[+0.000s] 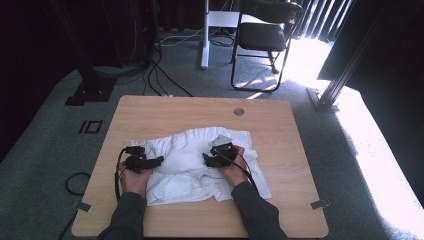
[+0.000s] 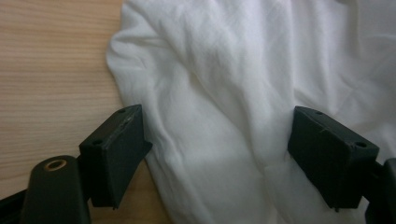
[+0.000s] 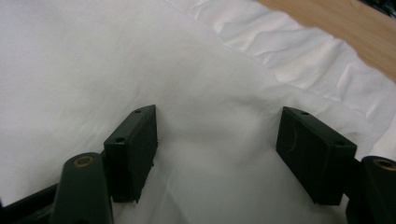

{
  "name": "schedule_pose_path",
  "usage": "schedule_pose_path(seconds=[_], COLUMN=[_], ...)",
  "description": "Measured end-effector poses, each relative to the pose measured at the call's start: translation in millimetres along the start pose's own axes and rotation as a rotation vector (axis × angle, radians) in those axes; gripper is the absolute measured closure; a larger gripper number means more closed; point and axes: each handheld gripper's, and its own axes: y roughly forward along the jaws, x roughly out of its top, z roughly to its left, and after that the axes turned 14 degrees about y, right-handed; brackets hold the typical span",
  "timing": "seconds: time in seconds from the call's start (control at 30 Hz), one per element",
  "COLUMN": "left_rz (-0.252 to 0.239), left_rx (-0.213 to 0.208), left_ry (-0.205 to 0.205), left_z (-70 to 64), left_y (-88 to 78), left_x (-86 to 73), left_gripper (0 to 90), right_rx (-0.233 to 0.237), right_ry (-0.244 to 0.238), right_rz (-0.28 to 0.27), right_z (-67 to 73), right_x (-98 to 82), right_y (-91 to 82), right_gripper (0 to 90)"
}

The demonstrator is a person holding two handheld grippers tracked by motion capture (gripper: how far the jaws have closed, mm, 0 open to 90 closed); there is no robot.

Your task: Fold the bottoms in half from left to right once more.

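The wooden bench (image 1: 280,210) stands on grey carpet; a white garment (image 1: 192,150), crumpled and partly folded, lies at its middle. Nearest the person, the left gripper (image 1: 159,161) is at the garment's left edge and the right gripper (image 1: 206,159) over its right part; both have their fingers wide, with cloth under them but nothing pinched. To fold well, I think each should pinch one layer near the garment's edge; there are no containers. Beyond the garment stands a black chair (image 1: 262,35).

Creased white cloth (image 1: 192,160), matt wooden table (image 1: 280,130)
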Motion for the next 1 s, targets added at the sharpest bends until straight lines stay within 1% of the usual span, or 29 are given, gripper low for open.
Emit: schedule_pose_path(seconds=[0.07, 0.1, 0.17, 0.23, 0.27, 0.3, 0.33, 0.4, 0.53, 0.6, 0.63, 0.67, 0.7, 0.73, 0.77, 0.8, 0.87, 0.9, 0.97, 1.0], left_rz=[0.000, -0.001, 0.006, -0.004, -0.003, -0.003, -0.002, 0.003, 0.004, -0.003, -0.002, -0.002, -0.005, -0.006, -0.006, -0.003, 0.007, 0.016, 0.021, 0.009], left_rx=[0.009, 0.010, 0.002, -0.023, -0.021, -0.019, -0.016, -0.010, -0.028, -0.043, -0.046, -0.046, -0.068, -0.081, -0.088, -0.096, -0.107, -0.105, -0.100, -0.096], left_ry=[0.005, 0.015, 0.030, 0.025, 0.031, 0.030, 0.028, 0.040, 0.058, 0.071, 0.087, 0.087, 0.097, 0.098, 0.099, 0.105, 0.113, 0.118, 0.114, 0.106], left_z=[-1.8, -3.1, -6.3, -6.6, -7.0, -7.2, -7.6, -9.3, -12.6, -14.7, -16.0, -16.0, -16.5, -15.5, -14.6, -13.8, -12.4, -11.5, -7.0, -4.2], left_y=[1.4, 2.1, 2.6, 2.4, 2.4, 2.4, 2.5, 2.6, 2.5, 2.6, 2.4, 2.4, 2.9, 3.4, 3.8, 4.1, 4.3, 4.3, 4.3, 3.5], left_x=[0.5, 0.6, 1.1, 0.4, 0.2, 0.2, 0.5, 0.7, 1.2, 0.7, 0.2, 0.2, -1.0, -1.5, -1.6, -1.3, 0.6, 2.2, 6.2, 8.1], left_gripper=[19.5, 19.2, 19.2, 19.4, 19.5, 19.7, 19.8, 21.4, 27.6, 38.4, 45.7, 56.5, 56.5, 71.4, 77.7, 81.1, 83.9, 84.8, 85.3, 85.4], right_rx=[-0.008, -0.018, -0.021, -0.040, -0.043, -0.041, -0.039, -0.034, -0.020, -0.004, 0.003, 0.003, 0.007, 0.012, 0.006, 0.000, -0.013, -0.016, -0.005, -0.005], right_ry=[0.012, 0.019, 0.025, 0.031, 0.031, 0.029, 0.037, 0.044, 0.059, 0.076, 0.078, 0.078, 0.084, 0.095, 0.091, 0.092, 0.095, 0.098, 0.109, 0.109], right_rz=[0.013, 0.018, 0.017, 0.020, 0.015, 0.012, 0.011, 0.007, -0.007, -0.018, -0.023, -0.023, -0.030, -0.059, -0.075, -0.088, -0.112, -0.122, -0.125, -0.123], right_z=[-1.4, -1.8, -2.4, -1.7, -1.9, -2.4, -2.5, -3.2, -5.1, -7.1, -7.8, -7.8, -8.8, -10.8, -12.2, -14.1, -18.8, -21.8, -27.5, -29.7], right_x=[-1.5, -2.0, -3.2, -4.8, -5.4, -5.9, -6.4, -6.7, -7.2, -7.1, -6.7, -6.7, -6.0, -4.1, -3.0, -2.0, -0.4, -0.1, -0.1, -0.6], right_y=[1.4, 2.0, 2.3, 2.1, 1.8, 1.2, 0.7, -0.3, -2.8, -4.7, -5.8, -5.8, -8.0, -15.0, -18.9, -22.8, -29.5, -32.0, -35.3, -35.7], right_gripper=[27.6, 27.5, 27.5, 27.1, 27.1, 27.1, 27.1, 27.1, 27.1, 27.2, 27.4, 27.4, 28.3, 31.5, 32.5, 34.7, 39.2, 42.7, 46.3, 48.4])
